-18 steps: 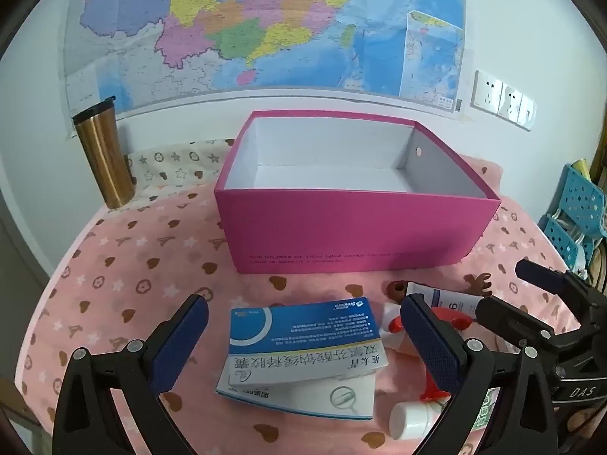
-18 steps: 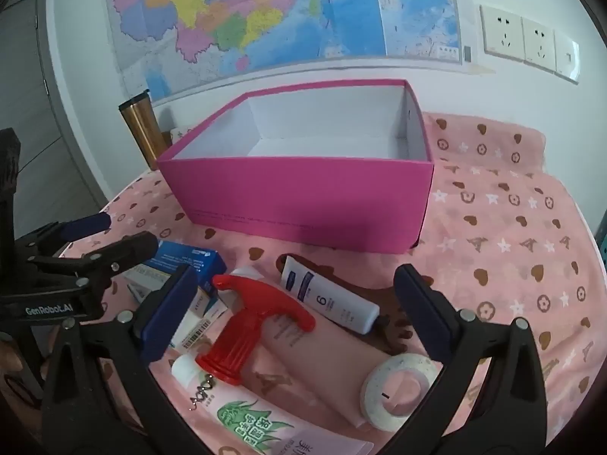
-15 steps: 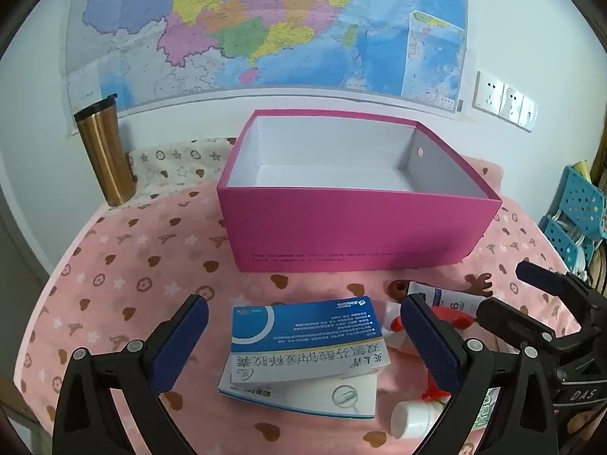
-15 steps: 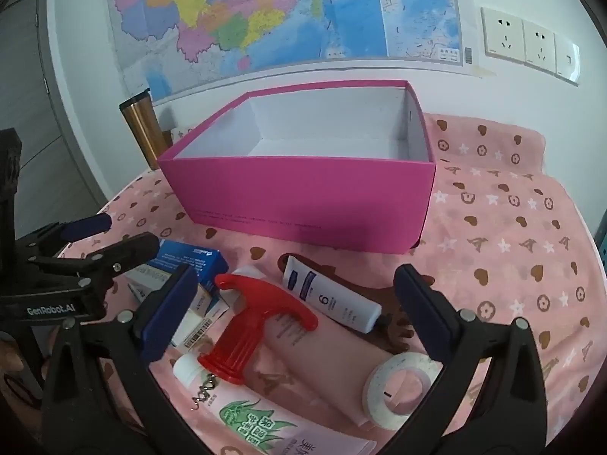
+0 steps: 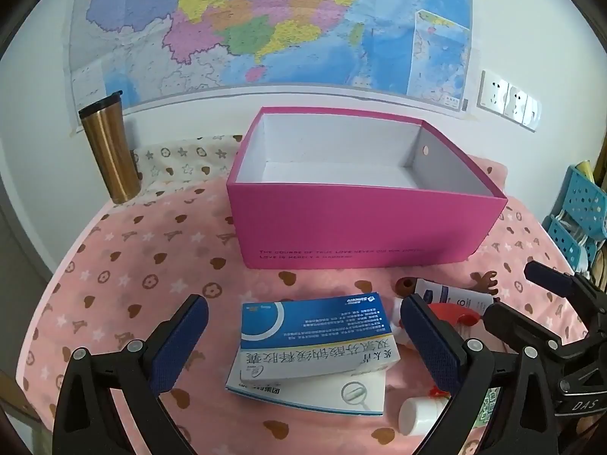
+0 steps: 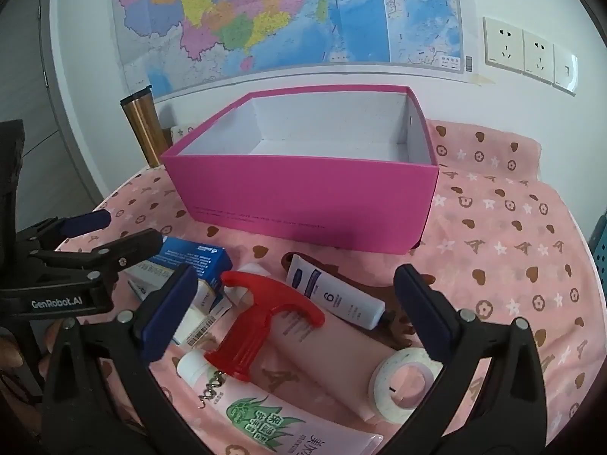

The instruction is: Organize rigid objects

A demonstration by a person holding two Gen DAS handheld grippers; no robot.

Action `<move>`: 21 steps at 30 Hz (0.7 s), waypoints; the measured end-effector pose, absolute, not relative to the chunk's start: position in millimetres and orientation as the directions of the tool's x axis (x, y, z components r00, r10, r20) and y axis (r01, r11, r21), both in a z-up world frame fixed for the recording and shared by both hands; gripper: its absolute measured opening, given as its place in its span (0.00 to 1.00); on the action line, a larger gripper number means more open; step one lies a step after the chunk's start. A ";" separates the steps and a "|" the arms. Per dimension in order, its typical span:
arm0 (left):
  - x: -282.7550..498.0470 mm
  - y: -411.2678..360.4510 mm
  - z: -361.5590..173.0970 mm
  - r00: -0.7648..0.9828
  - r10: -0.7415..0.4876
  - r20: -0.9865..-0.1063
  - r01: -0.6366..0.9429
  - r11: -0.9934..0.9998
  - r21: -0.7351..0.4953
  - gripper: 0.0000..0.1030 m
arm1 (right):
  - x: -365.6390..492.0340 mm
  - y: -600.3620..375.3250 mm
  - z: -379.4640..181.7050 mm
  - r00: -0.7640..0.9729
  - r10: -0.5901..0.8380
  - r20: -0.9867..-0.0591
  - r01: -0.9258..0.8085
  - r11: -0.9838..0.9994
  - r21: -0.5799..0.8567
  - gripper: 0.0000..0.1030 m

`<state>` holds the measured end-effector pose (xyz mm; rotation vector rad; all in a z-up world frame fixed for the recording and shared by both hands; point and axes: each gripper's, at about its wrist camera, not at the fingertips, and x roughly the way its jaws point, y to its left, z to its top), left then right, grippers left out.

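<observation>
Pink box [image 5: 364,227] open-topped — fingers [image 5: 182,345] spread.

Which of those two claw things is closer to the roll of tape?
The right gripper. The tape roll lies just inside its right-hand finger. The left gripper sits over the blue medicine box, on the far side of the clutter from the tape.

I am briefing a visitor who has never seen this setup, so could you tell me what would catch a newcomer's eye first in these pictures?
The open, empty pink box stands mid-table on the pink patterned cloth, under a colourful wall map. In front of it lies a clutter: stacked blue-and-white medicine boxes between the open left tongs, and a red corkscrew on tubes beside a tape roll, framed by the open right tongs.
</observation>
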<state>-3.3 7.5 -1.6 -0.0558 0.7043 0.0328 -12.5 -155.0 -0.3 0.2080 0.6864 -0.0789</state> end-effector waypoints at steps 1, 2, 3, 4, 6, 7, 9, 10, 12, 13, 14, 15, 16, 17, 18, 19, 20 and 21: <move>-3.5 7.4 -1.1 0.762 0.012 -0.647 -0.049 0.998 -0.039 1.00 | -12.1 -155.6 -0.4 0.770 -0.001 -0.638 0.140 0.976 0.168 1.00; -3.4 7.3 -0.8 0.762 0.013 -0.647 -0.049 0.998 -0.039 1.00 | -13.0 -150.6 -3.7 0.772 -0.009 -0.636 0.145 0.976 0.163 1.00; -3.2 7.3 -0.4 0.762 0.012 -0.647 -0.048 0.998 -0.038 1.00 | -13.3 -151.0 -3.0 0.773 -0.007 -0.634 0.145 0.975 0.167 1.00; -3.3 7.4 -0.6 0.762 0.012 -0.647 -0.048 0.998 -0.039 1.00 | -13.3 -151.3 -2.5 0.773 -0.005 -0.635 0.145 0.975 0.169 1.00; -3.1 6.7 -0.4 0.763 0.013 -0.646 -0.047 0.998 -0.036 1.00 | -13.1 -154.1 -1.7 0.772 0.002 -0.635 0.143 0.974 0.177 1.00; -2.7 6.6 -0.2 0.763 0.013 -0.647 -0.047 0.998 -0.034 1.00 | -12.9 -153.4 -2.0 0.772 0.001 -0.635 0.143 0.974 0.176 1.00; -2.8 6.8 -0.5 0.762 0.012 -0.648 -0.046 0.998 -0.035 1.00 | -13.3 -153.9 -1.4 0.774 0.002 -0.633 0.143 0.974 0.178 1.00; -2.9 7.0 -0.3 0.762 0.013 -0.647 -0.046 0.998 -0.035 1.00 | -13.0 -154.1 -1.4 0.774 0.001 -0.633 0.144 0.973 0.179 1.00; -2.8 7.2 -0.4 0.762 0.012 -0.648 -0.044 0.998 -0.034 1.00 | -12.8 -155.3 -2.1 0.774 0.008 -0.633 0.142 0.972 0.186 1.00; -3.0 7.3 -0.5 0.763 0.013 -0.647 -0.045 0.998 -0.033 1.00 | -13.1 -155.9 -2.4 0.774 0.009 -0.633 0.143 0.972 0.189 1.00; -3.1 7.1 -0.7 0.763 0.014 -0.647 -0.046 0.998 -0.032 1.00 | -13.4 -156.3 -2.8 0.773 0.011 -0.634 0.144 0.971 0.192 1.00; -2.9 6.9 -0.8 0.762 0.013 -0.647 -0.044 0.999 -0.032 1.00 | -13.4 -157.2 -3.1 0.773 0.016 -0.634 0.142 0.970 0.197 1.00; -3.2 6.7 -0.9 0.763 0.011 -0.647 -0.042 0.999 -0.033 1.00 | -13.7 -157.7 -3.1 0.774 0.017 -0.633 0.142 0.969 0.200 1.00; -3.2 6.6 -1.0 0.763 0.011 -0.647 -0.041 0.999 -0.032 1.00 | -14.0 -157.8 -3.3 0.775 0.017 -0.631 0.142 0.969 0.201 1.00; -2.9 6.3 -1.1 0.762 0.012 -0.647 -0.041 0.999 -0.030 1.00 | -13.9 -157.8 -3.2 0.775 0.019 -0.631 0.140 0.969 0.201 1.00; -3.0 5.7 -1.3 0.763 0.012 -0.646 -0.040 0.999 -0.029 1.00 | -14.0 -157.6 -3.2 0.776 0.016 -0.631 0.143 0.969 0.201 1.00; -3.0 5.5 -1.5 0.763 0.012 -0.646 -0.040 0.999 -0.029 1.00 | -13.5 -157.9 -2.8 0.775 0.017 -0.632 0.143 0.969 0.201 1.00; -2.8 5.6 -1.5 0.763 0.013 -0.646 -0.041 0.999 -0.029 1.00 | -13.2 -158.1 -2.8 0.775 0.019 -0.632 0.143 0.969 0.203 1.00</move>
